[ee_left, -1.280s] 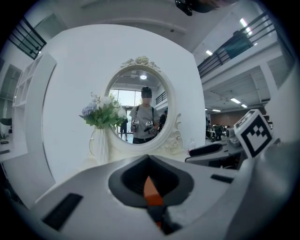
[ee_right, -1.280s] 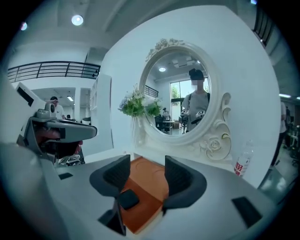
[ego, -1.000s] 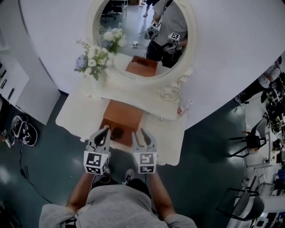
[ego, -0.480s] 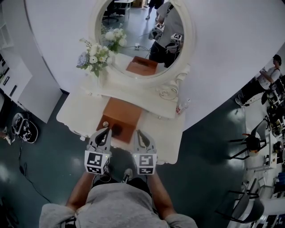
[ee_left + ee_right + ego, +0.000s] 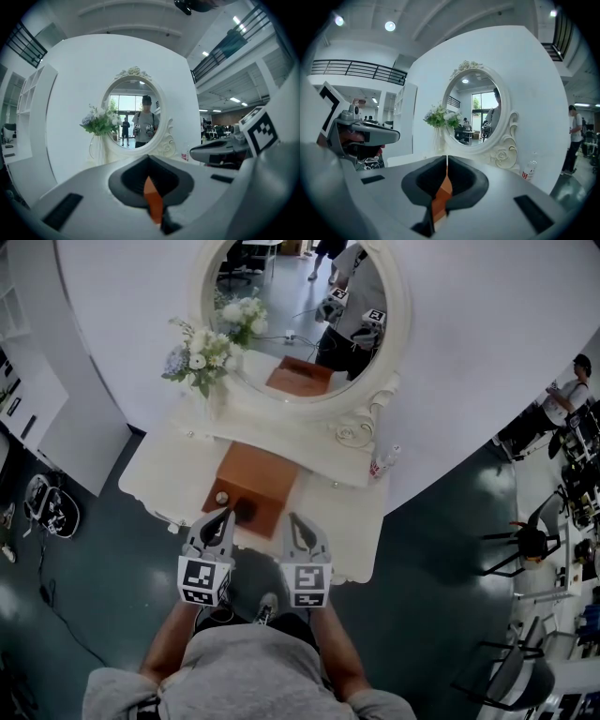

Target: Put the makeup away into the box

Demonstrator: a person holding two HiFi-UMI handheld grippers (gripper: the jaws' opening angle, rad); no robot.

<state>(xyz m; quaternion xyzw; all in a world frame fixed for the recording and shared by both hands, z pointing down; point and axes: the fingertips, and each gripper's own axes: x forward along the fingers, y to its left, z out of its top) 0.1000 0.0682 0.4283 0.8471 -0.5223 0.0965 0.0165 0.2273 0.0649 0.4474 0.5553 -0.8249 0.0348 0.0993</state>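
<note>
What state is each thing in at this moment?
left tool, shut, empty
right tool, shut, empty
box, on the dresser, lid unclear
bottle, upright
vase of flowers, upright

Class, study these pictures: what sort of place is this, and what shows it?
Probably a staged dressing corner inside a big open workspace: a white dressing table with an ornate oval mirror and a vase of flowers, yet office chairs and a railed upper walkway surround it.
</note>
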